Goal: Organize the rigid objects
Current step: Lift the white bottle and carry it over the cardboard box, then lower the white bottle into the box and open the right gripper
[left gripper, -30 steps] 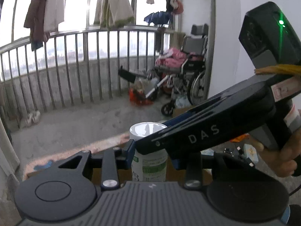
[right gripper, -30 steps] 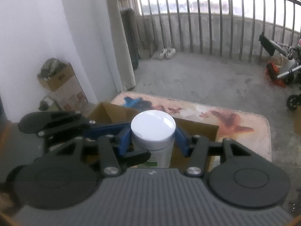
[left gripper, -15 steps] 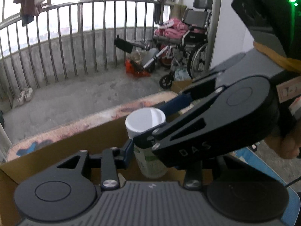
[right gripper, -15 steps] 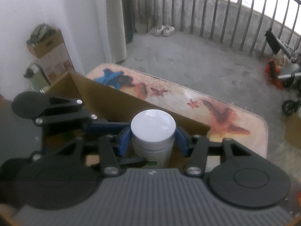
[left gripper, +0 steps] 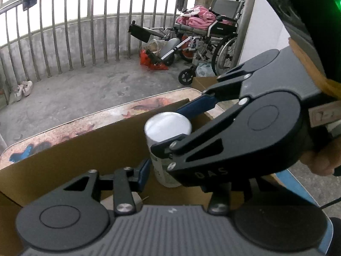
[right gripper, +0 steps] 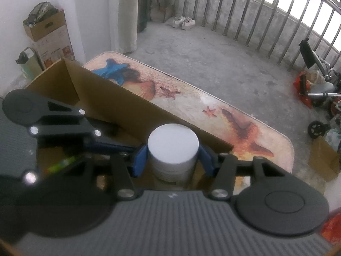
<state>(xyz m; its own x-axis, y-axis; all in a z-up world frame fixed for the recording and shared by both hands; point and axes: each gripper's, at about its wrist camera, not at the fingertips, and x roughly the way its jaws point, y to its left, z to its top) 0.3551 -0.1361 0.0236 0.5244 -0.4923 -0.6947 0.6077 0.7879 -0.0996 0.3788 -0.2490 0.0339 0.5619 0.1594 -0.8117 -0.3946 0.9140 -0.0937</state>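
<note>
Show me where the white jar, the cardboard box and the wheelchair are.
white jar [right gripper: 173, 137]: right wrist view, on its flat lid.
cardboard box [right gripper: 119, 104]: right wrist view, on its far wall.
wheelchair [left gripper: 223, 24]: left wrist view, on its seat frame.

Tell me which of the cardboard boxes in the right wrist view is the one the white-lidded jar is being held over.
The big open cardboard box on the seashell-print table, right below the right gripper; the other boxes sit on the floor.
</note>
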